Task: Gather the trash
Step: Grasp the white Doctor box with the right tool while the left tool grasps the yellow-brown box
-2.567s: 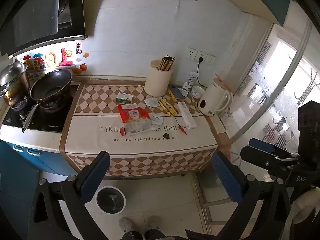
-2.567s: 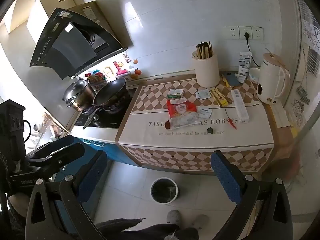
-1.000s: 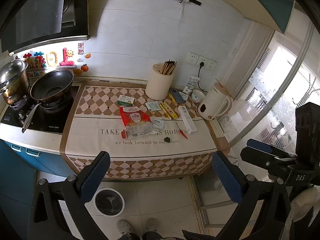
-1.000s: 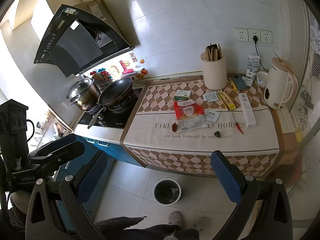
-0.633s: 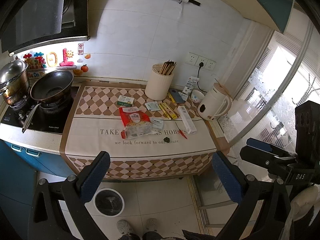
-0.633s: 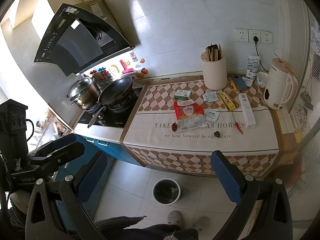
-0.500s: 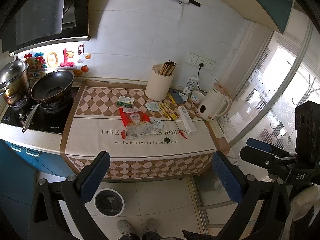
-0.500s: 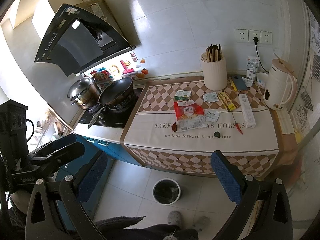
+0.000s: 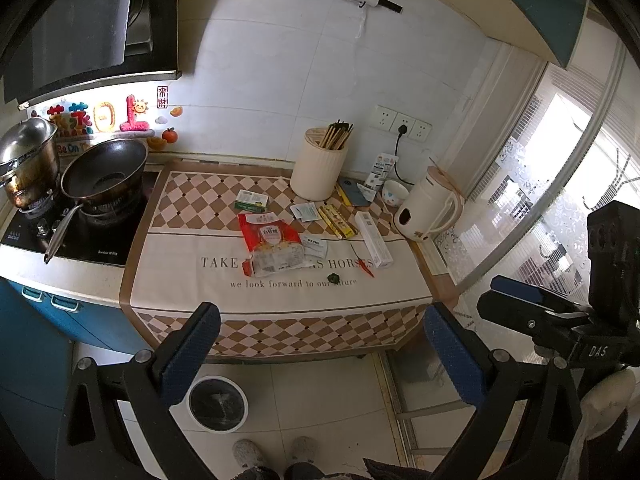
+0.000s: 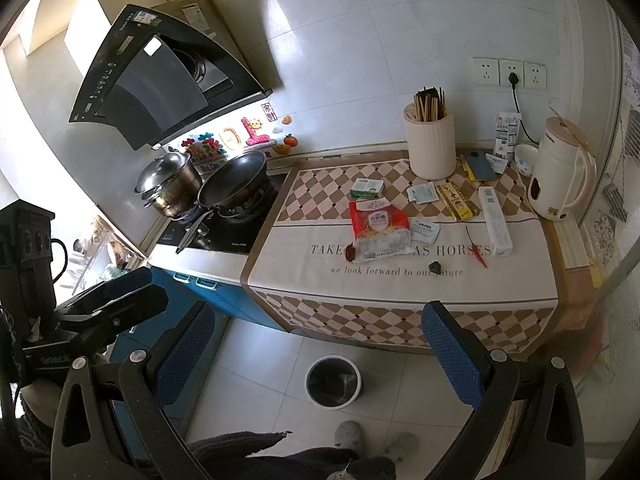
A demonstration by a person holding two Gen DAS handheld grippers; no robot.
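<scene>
Litter lies on the counter's checked cloth: a red-and-clear snack bag, a green-white box, small white sachets, a yellow packet, a long white box, a red chilli and a dark scrap. A white round trash bin stands on the floor in front of the counter. My left gripper and right gripper are both open and empty, held well back from the counter above the floor.
A wok and a steel pot sit on the hob at the left. A chopstick holder, a phone, a small bowl and a white kettle stand at the back right. A glass door is on the right.
Both grippers have drawn back a little from the counter since the earliest frames and have held nearly still over the last second. Nothing on the counter has moved.
</scene>
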